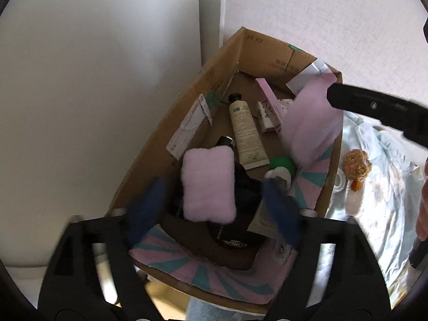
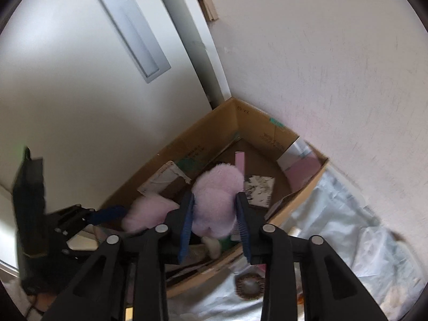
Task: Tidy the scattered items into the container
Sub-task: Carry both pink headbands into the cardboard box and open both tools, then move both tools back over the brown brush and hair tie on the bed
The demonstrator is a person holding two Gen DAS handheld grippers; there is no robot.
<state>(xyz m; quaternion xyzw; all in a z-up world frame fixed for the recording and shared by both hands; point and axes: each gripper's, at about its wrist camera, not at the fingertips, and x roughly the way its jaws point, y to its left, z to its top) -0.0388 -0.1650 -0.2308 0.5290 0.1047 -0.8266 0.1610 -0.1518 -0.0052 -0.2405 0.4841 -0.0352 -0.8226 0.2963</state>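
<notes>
Inside cardboard box (image 1: 187, 101): pink pads (image 1: 207, 184), tube (image 1: 246, 131).

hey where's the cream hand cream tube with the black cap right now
In the left wrist view, the cream tube lies flat on the cardboard box floor, cap toward the far corner, beside a pink carton.

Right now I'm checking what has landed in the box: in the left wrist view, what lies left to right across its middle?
Torn white label on the cardboard box wall → pink pad → cream tube → green cap → fluffy pink item → brown woolly toy, outside the box.
</notes>
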